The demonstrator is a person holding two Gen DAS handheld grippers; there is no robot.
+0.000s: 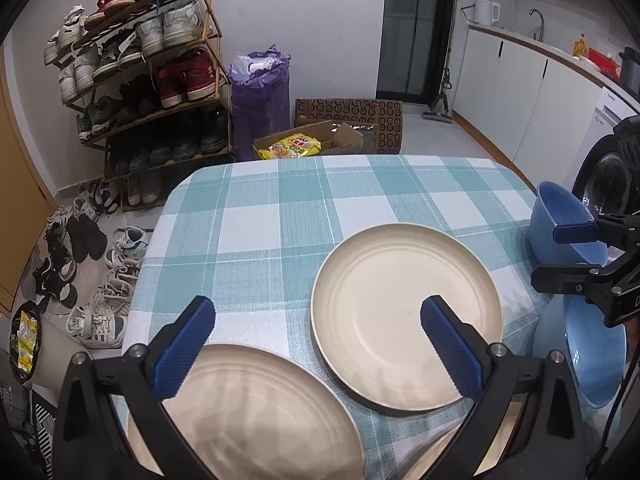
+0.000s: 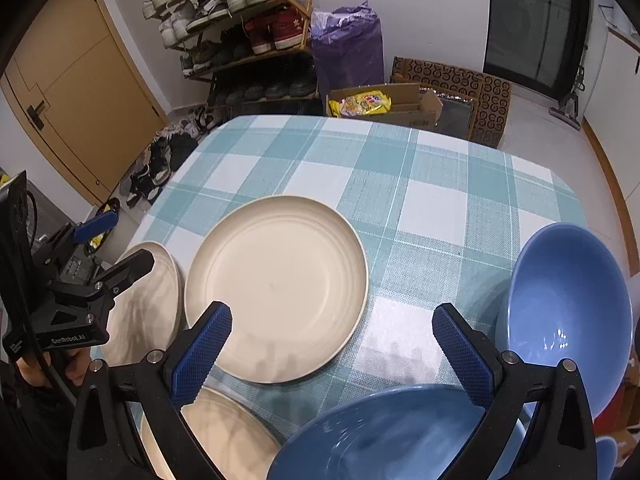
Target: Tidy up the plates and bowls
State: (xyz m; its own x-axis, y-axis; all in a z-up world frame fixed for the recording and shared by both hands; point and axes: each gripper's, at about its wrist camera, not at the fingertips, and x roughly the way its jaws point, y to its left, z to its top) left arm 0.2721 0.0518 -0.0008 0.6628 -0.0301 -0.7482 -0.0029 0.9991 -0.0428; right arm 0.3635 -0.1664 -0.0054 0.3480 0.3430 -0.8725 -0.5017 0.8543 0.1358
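Two grippers, left (image 1: 316,334) and right (image 2: 332,338), spread wide, holding nothing. Centre plate (image 2: 276,288) sits mid-frame, bowls (image 2: 568,312) lower right. I would slide one finger under its rim.

My home's entryway-kitchen: a loaded shoe rack (image 1: 144,64) at far left, a kettle (image 1: 486,11) on the counter (image 1: 560,50) far right, beyond my checked tablecloth (image 1: 280,216).

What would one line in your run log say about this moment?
left claw: open, empty, over cream plates | right claw: open, empty, over blue bowls | nothing stacked yet
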